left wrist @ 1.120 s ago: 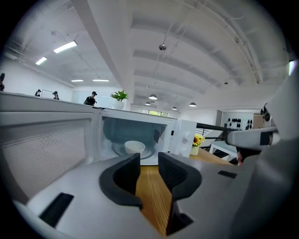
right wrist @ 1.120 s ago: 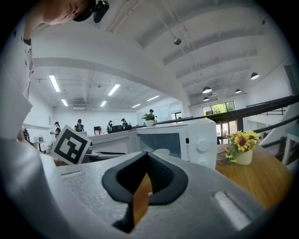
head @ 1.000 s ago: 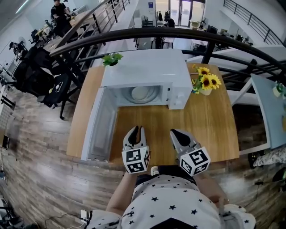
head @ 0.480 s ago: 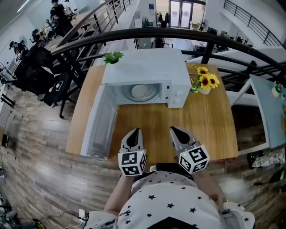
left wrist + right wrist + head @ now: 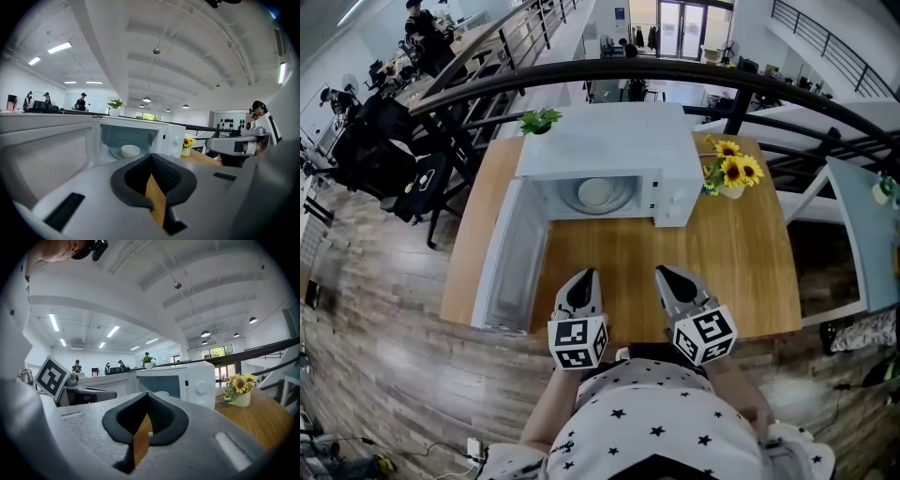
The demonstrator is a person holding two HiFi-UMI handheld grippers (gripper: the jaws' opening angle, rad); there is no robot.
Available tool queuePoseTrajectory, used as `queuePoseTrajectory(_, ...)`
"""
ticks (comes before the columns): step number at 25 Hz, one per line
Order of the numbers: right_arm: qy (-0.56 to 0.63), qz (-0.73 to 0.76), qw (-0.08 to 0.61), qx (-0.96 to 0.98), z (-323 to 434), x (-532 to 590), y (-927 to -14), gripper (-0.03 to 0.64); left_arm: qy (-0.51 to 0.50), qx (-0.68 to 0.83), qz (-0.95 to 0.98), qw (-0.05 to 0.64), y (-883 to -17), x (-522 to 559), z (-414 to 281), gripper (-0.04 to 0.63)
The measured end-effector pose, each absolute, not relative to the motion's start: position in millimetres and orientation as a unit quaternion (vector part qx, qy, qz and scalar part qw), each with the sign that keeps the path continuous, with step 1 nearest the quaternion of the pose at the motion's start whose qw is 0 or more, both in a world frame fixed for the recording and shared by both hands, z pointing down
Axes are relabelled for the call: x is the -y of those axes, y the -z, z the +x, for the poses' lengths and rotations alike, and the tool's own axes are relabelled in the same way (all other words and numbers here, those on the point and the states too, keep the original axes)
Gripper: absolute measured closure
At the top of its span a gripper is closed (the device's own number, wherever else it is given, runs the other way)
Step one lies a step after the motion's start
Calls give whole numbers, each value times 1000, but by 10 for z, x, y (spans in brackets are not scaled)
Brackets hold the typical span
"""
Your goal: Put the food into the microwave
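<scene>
The white microwave [image 5: 600,155] stands at the back of the wooden table [image 5: 722,262], its door [image 5: 508,262] swung wide to the left. Inside, a white bowl [image 5: 596,193] rests on the glass turntable; the left gripper view shows the same bowl [image 5: 130,150] in the lit cavity. My left gripper [image 5: 583,275] hovers near the table's front edge, shut and empty, pointing at the cavity. Beside it my right gripper [image 5: 661,272] is also shut with nothing in it. Bare table lies between both grippers and the microwave.
A vase of sunflowers [image 5: 733,173] stands right of the microwave, close to its control panel. A small green plant [image 5: 534,122] sits behind the microwave's left corner. The open door reaches out to the table's front left. A black railing runs behind the table.
My left gripper has drawn back slightly toward the table's front edge and its jaws have come together. The right gripper, the microwave and the bowl have not moved.
</scene>
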State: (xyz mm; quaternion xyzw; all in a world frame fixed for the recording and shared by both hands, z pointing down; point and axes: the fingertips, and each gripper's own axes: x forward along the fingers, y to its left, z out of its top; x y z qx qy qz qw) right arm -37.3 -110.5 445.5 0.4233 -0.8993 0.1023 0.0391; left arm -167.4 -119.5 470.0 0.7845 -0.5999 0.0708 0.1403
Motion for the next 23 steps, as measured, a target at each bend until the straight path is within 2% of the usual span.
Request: queuePoseTrajectory(23,-109,425,43,897,-352,1223,-4494,612,-71,591,789,155,-4768,1346,-1632,591)
